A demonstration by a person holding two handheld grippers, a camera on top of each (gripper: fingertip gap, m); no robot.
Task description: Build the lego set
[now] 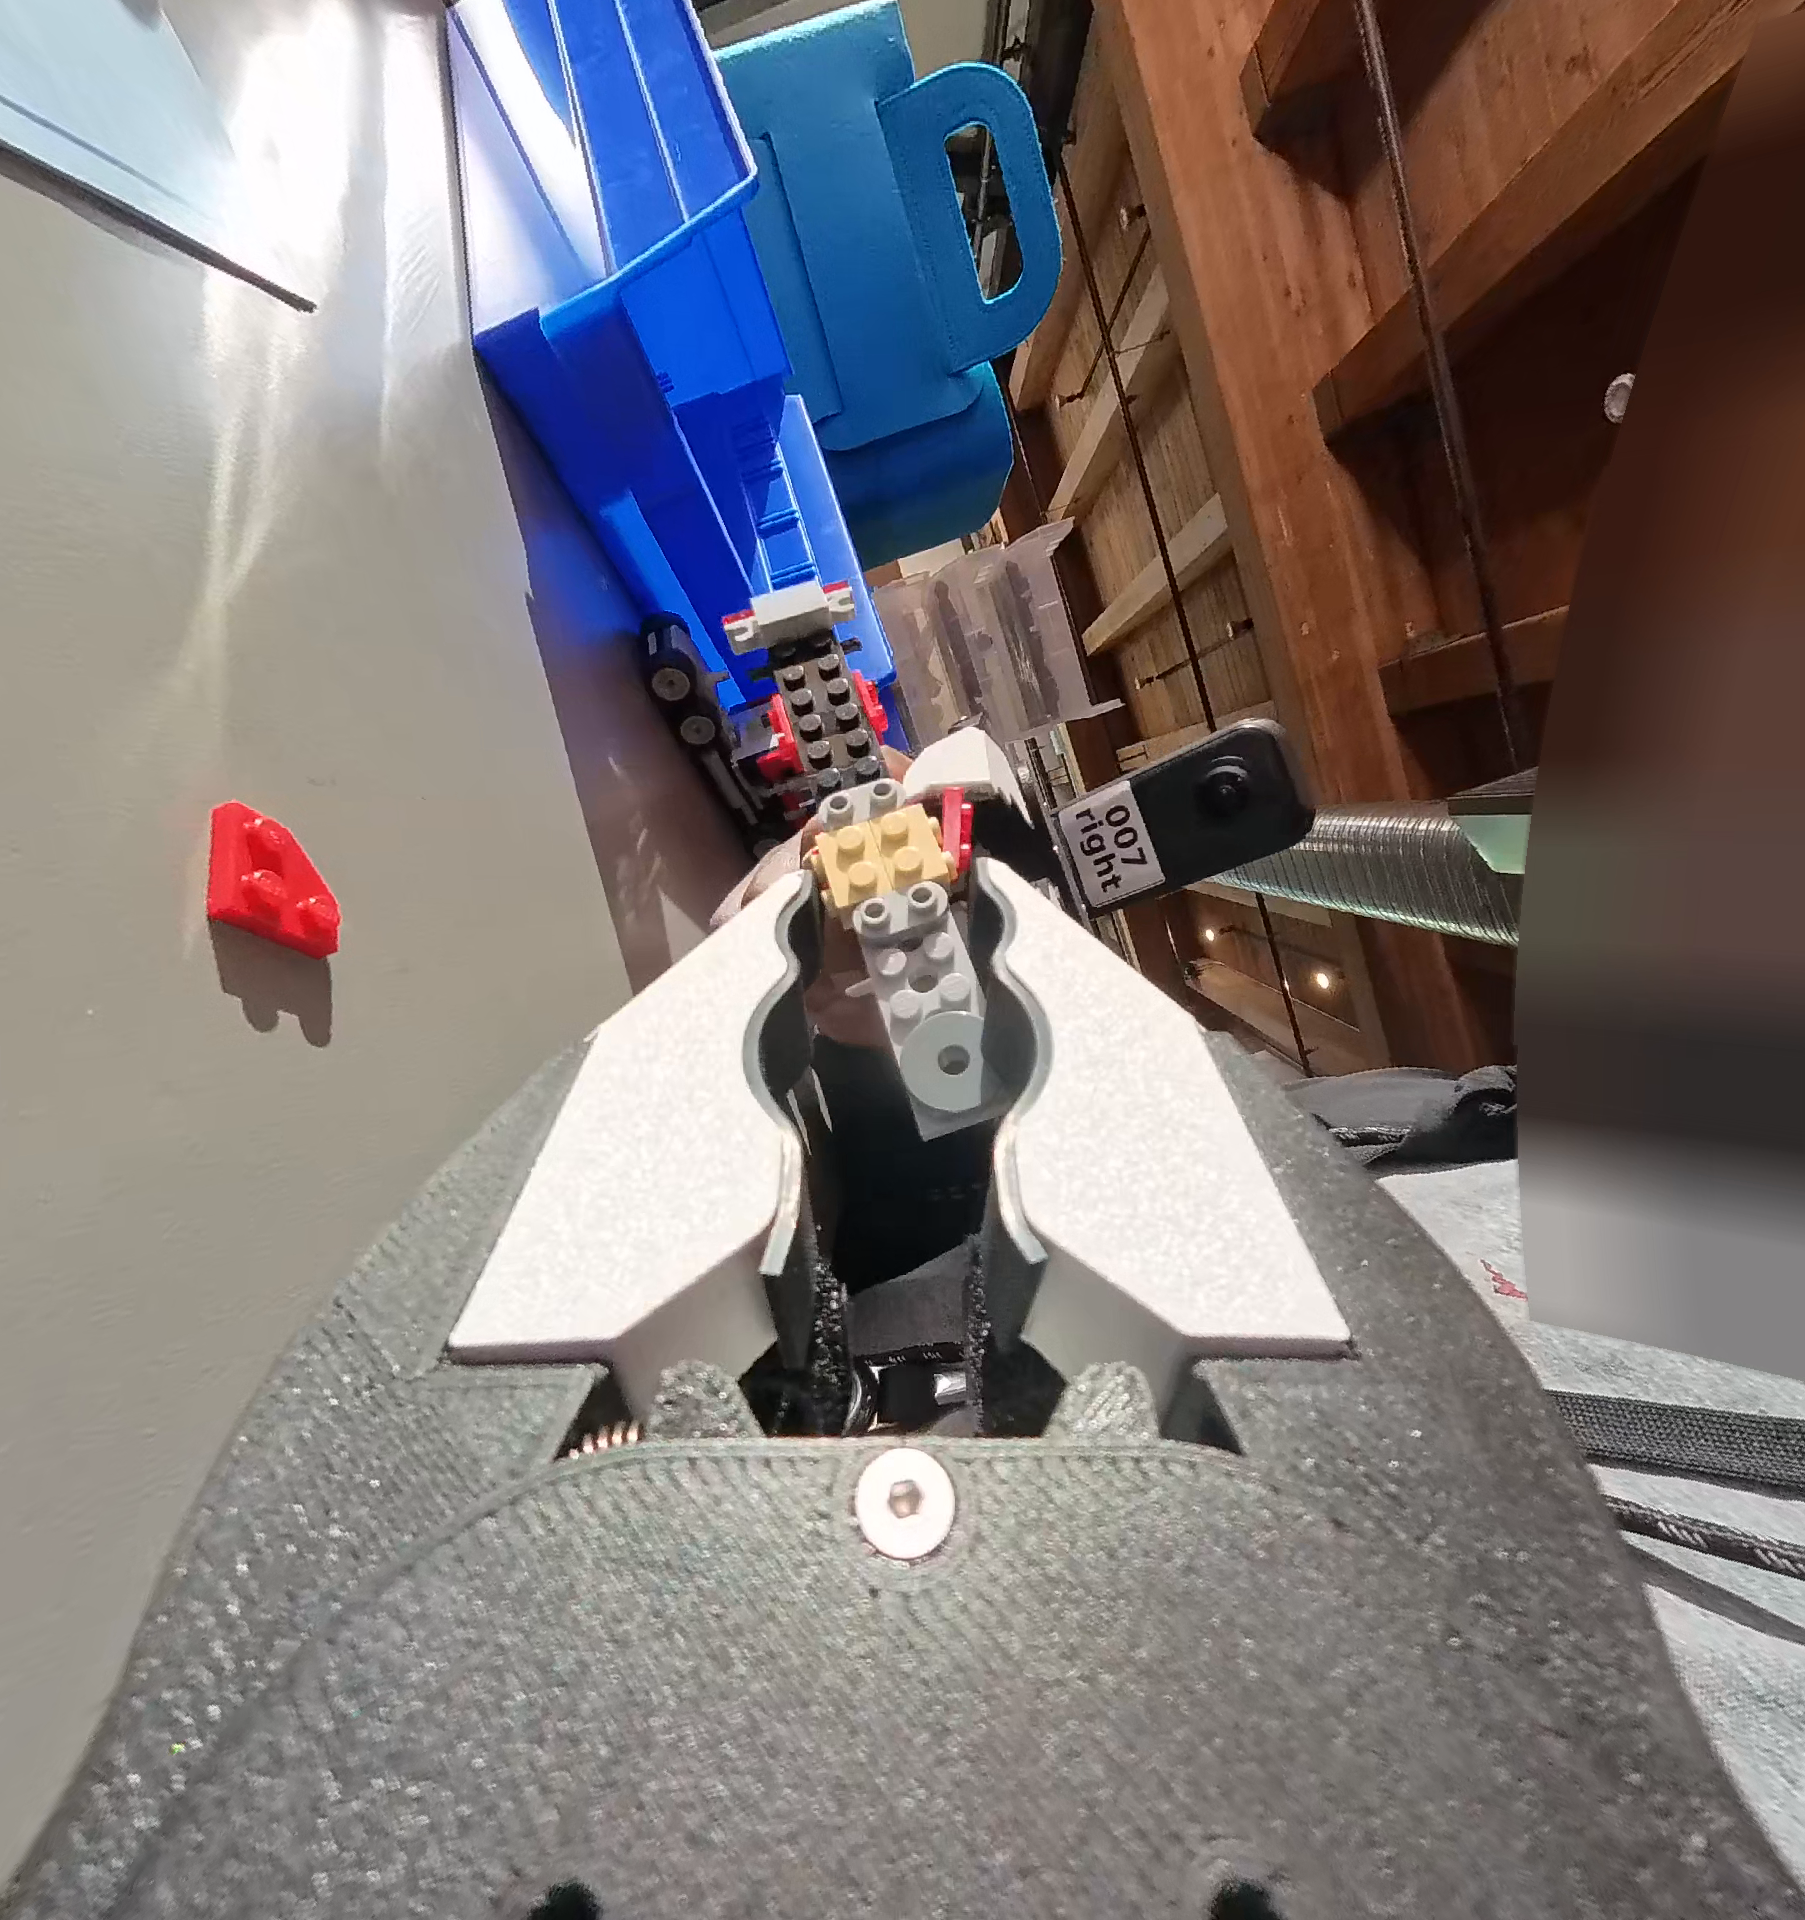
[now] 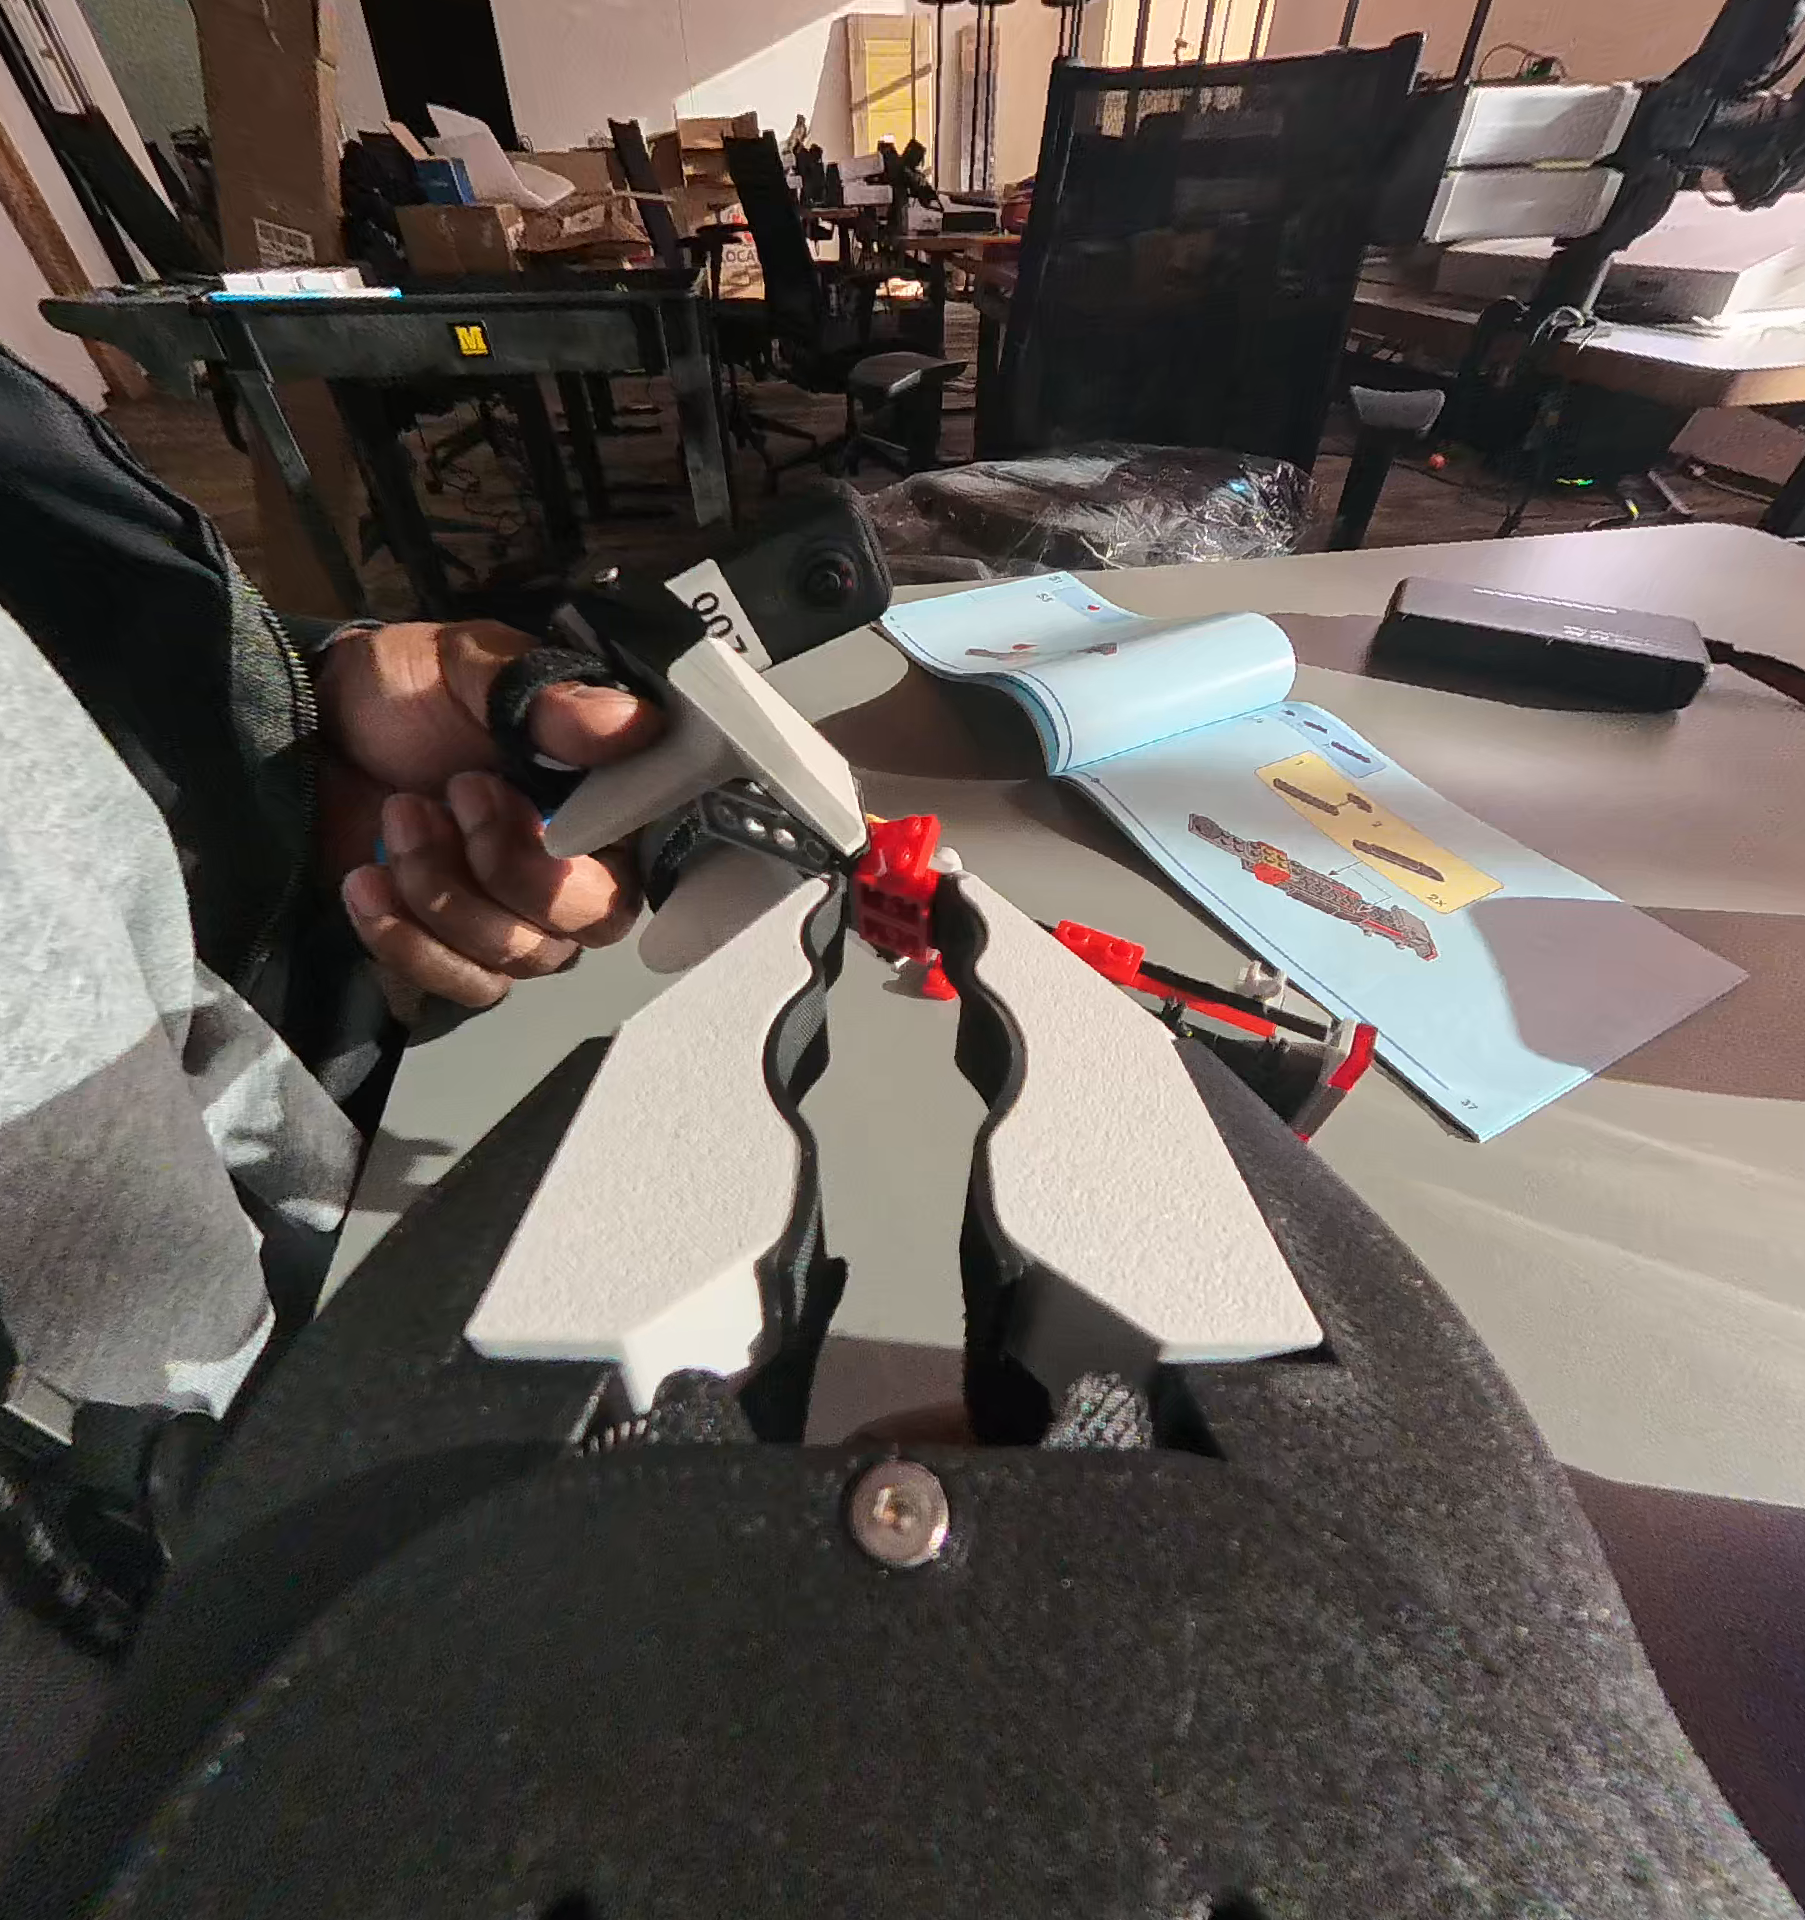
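In the left wrist view my left gripper (image 1: 893,899) is shut on a small lego assembly (image 1: 913,935), a grey plate with tan bricks on it. My right gripper (image 1: 965,774) meets it from the far side with a red piece (image 1: 958,826). In the right wrist view my right gripper (image 2: 890,896) is shut on that red lego piece (image 2: 893,883). The left gripper (image 2: 763,758), held by a hand (image 2: 462,790), presses its assembly against the piece above the grey table (image 2: 1604,1299). How the parts join is hidden.
A loose red wedge plate (image 1: 269,883) lies on the table. A black and red lego model (image 1: 820,707) stands by blue bins (image 1: 659,343). An open instruction booklet (image 2: 1293,831), a red and black lego part (image 2: 1210,992) and a black box (image 2: 1542,644) lie on the table.
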